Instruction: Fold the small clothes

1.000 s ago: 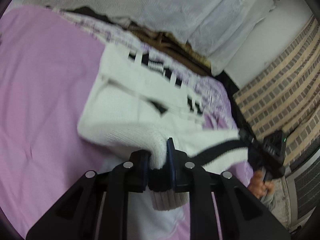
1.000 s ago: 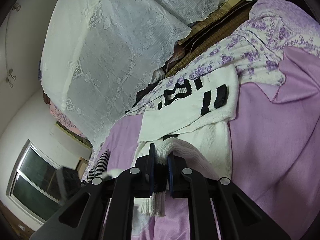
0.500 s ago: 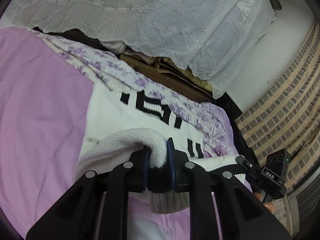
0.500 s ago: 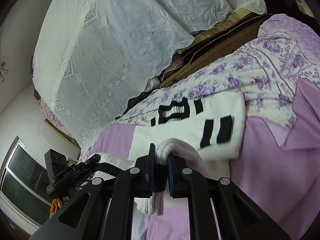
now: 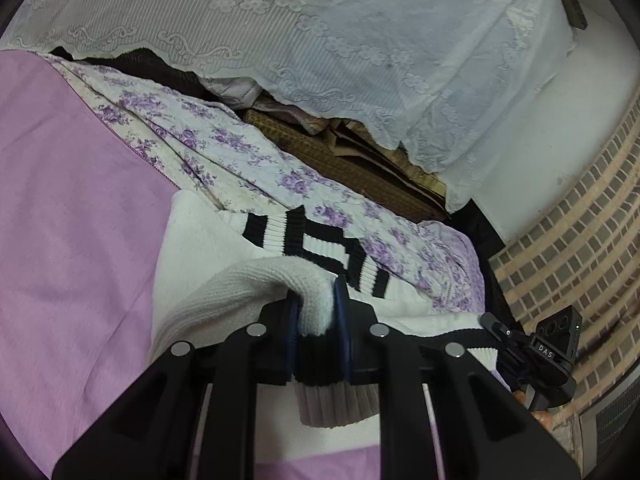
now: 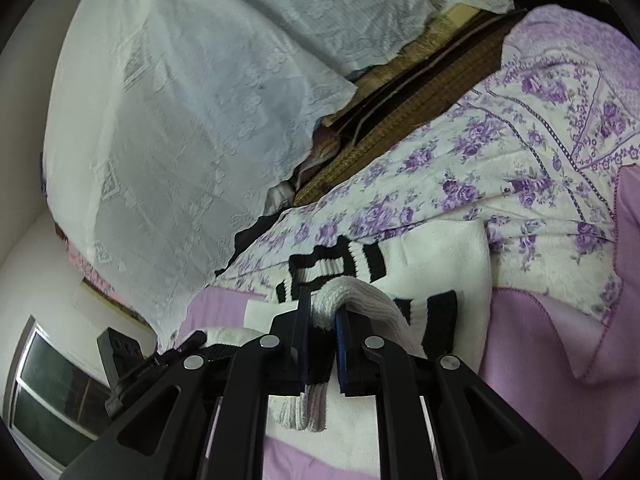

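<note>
A white knit sweater with black-striped ribbed trim lies on the pink bedsheet. My left gripper is shut on a bunched white edge of the sweater and holds it over the striped end. My right gripper is shut on another edge of the same sweater, also above the striped trim. The right gripper also shows at the right edge of the left wrist view. The left gripper shows at the lower left of the right wrist view.
A purple floral quilt lies behind the sweater. A white lace cover hangs over stacked brown items at the back. A brick-pattern wall stands at the right, a window at the left.
Both grippers have carried the held sweater edge forward over the garment toward the striped end. The striped trim is now close to the fingertips, and the fold is lower.
</note>
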`<action>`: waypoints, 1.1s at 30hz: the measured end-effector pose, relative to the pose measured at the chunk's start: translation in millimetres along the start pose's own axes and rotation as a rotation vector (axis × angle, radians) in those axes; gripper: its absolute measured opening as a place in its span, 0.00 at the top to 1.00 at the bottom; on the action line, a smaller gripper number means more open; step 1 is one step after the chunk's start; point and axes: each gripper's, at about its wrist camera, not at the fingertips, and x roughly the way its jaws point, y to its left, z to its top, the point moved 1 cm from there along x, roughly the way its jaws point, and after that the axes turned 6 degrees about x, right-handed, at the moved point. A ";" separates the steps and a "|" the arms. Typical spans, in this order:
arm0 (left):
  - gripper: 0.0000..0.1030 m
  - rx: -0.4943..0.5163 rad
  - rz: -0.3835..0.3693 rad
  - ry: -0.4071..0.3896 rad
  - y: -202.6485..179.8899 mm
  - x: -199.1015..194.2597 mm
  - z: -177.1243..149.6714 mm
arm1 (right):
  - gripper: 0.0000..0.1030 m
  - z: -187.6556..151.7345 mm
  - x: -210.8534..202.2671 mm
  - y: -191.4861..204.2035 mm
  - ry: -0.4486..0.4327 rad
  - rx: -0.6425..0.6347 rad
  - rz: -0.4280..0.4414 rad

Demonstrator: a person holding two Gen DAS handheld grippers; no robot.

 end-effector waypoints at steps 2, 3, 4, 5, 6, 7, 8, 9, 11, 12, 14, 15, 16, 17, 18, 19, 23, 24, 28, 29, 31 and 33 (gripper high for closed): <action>0.85 -0.010 0.011 0.010 5.9 11.6 1.0 | 0.89 4.5 12.5 -7.4 0.005 0.020 -0.013; 0.85 -0.013 0.018 0.013 8.8 15.4 0.8 | 0.89 5.4 17.1 -10.0 0.008 0.025 -0.020; 0.85 -0.015 0.029 0.019 11.9 20.8 0.3 | 0.89 7.0 25.1 -14.7 0.013 0.032 -0.033; 0.85 -0.017 0.049 0.030 16.5 29.4 -0.4 | 0.89 8.4 32.3 -19.9 0.018 0.043 -0.045; 0.84 -0.020 0.063 0.039 20.5 36.1 -1.6 | 0.89 8.8 37.2 -23.8 0.020 0.053 -0.053; 0.83 -0.030 0.082 0.056 27.5 46.2 -4.1 | 0.89 9.9 44.7 -31.1 0.023 0.069 -0.069; 0.82 -0.037 0.091 0.067 31.8 52.0 -5.7 | 0.89 10.7 50.9 -36.8 0.027 0.079 -0.082; 0.82 -0.046 0.098 0.082 37.4 59.3 -7.3 | 0.89 11.1 57.1 -42.2 0.034 0.085 -0.095; 0.80 -0.073 0.091 0.108 48.5 71.0 -9.6 | 0.89 10.6 70.5 -53.2 0.053 0.086 -0.127; 0.80 -0.087 0.077 0.112 52.4 73.3 -10.0 | 0.89 10.0 75.1 -57.3 0.058 0.085 -0.136; 0.79 -0.123 0.031 0.115 59.7 72.2 -8.6 | 0.90 8.9 80.4 -63.8 0.062 0.080 -0.139; 0.79 -0.140 0.010 0.113 62.1 69.7 -8.4 | 0.89 9.0 79.6 -64.0 0.061 0.078 -0.133; 0.79 -0.153 -0.007 0.109 63.7 66.2 -8.2 | 0.87 9.3 77.1 -63.2 0.061 0.078 -0.115; 0.76 -0.161 -0.019 0.100 64.7 58.8 -8.1 | 0.85 9.6 73.1 -61.3 0.057 0.076 -0.094; 0.70 -0.161 -0.022 0.098 64.5 54.1 -8.6 | 0.83 9.6 68.2 -59.1 0.051 0.070 -0.077; 0.65 -0.157 -0.024 0.093 63.8 47.2 -8.7 | 0.82 8.9 60.7 -55.5 0.042 0.060 -0.057; 0.40 -0.072 0.041 0.034 61.8 10.8 -10.6 | 0.77 1.4 31.9 -36.4 -0.009 -0.034 -0.076; 0.40 -0.051 0.048 0.046 61.8 6.4 -12.1 | 0.77 -3.5 26.3 -29.4 -0.011 -0.072 -0.095; 0.40 -0.010 0.070 0.114 64.8 0.8 -22.5 | 0.80 -25.2 18.3 -11.9 0.024 -0.174 -0.147; 0.40 0.015 0.093 0.124 62.8 0.9 -24.6 | 0.81 -34.1 17.4 -5.8 0.040 -0.217 -0.176; 0.40 0.117 0.159 0.144 51.2 3.2 -30.9 | 0.81 -44.5 14.7 -0.4 0.065 -0.266 -0.195; 0.38 0.221 0.181 0.167 39.1 6.7 -39.0 | 0.81 -57.1 16.2 6.0 0.119 -0.324 -0.206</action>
